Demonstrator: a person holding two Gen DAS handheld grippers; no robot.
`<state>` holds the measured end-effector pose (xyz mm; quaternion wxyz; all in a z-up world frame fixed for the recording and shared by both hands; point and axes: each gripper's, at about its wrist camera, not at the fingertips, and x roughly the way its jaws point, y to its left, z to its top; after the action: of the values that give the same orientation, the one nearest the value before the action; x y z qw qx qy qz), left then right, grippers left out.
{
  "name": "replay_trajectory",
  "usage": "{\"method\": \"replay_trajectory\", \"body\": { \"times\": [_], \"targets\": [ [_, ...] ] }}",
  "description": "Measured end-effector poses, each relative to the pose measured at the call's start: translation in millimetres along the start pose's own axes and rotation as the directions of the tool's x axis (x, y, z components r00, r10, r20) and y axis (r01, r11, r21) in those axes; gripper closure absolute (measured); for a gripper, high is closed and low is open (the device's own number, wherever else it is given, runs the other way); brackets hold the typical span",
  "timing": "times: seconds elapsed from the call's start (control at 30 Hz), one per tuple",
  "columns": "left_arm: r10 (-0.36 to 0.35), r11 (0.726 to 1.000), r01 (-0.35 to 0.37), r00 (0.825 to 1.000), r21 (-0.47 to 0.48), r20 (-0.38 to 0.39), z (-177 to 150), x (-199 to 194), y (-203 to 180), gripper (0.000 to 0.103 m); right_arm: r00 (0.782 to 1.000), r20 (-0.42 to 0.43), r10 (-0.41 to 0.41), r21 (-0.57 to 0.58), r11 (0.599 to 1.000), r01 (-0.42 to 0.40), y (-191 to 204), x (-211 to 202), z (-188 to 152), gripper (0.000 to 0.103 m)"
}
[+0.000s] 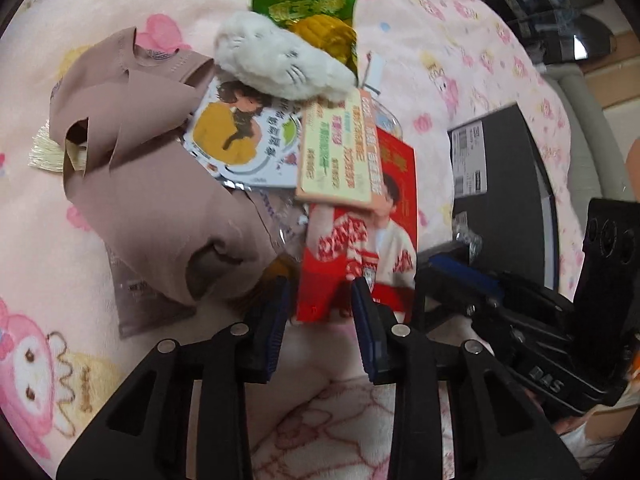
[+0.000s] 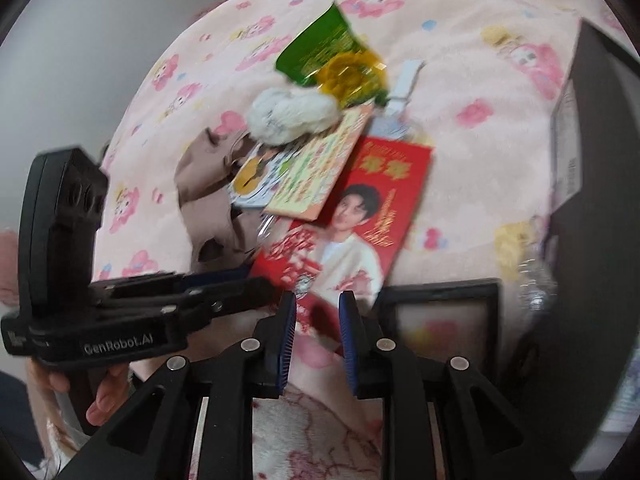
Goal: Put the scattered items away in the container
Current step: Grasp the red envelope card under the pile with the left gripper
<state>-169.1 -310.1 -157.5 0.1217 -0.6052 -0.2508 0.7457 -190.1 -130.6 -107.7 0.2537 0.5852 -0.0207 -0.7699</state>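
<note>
Your left gripper [image 1: 320, 300] stands narrowly parted, its blue pads flanking the near edge of one red printed packet [image 1: 360, 248] without visibly pressing it. Your right gripper [image 2: 318, 312] shows a narrower gap still, the same packet's near corner between its pads, contact unclear. The packet's long axis runs away from both jaws. Beyond lie one white plush toy [image 1: 280, 60], one green snack bag [image 1: 312, 4] and one mauve folded garment [image 1: 152, 184]; the black container [image 1: 504, 196] sits right of the left jaws.
</note>
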Motion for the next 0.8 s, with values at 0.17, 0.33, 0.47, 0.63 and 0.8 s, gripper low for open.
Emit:
{"method": "replay_trajectory", "body": {
  "times": [0.17,0.33,0.47,0.63,0.8],
  "targets": [
    [0.019,1.000,-0.019,1.000,-0.025,0.021,10.3,8.7,2.5,0.073,0.993,-0.009,-0.116,0.001,0.993,0.116,-5.2,15.1,17.4,0.058],
    [0.006,1.000,-0.005,1.000,-0.028,0.015,3.1,6.9,4.6,0.093,0.994,-0.037,-0.106,0.034,0.994,0.107,-15.6,37.5,21.8,0.053],
    [0.036,0.999,-0.036,0.999,0.011,0.003,-8.2,0.8,2.2,0.093,0.999,-0.048,0.002,0.044,0.999,0.000,-11.4,28.2,13.9,0.066],
    [0.007,1.000,-0.006,1.000,-0.024,0.012,-5.3,-3.1,15.0,0.085,0.998,-0.045,0.045,0.003,0.999,-0.045,-1.3,13.0,3.8,0.068],
    [0.011,1.000,-0.011,1.000,-0.001,0.004,6.5,9.3,10.5,0.073,0.998,-0.052,-0.023,0.017,1.000,0.024,-4.1,28.5,12.7,0.068]
  ]
}}
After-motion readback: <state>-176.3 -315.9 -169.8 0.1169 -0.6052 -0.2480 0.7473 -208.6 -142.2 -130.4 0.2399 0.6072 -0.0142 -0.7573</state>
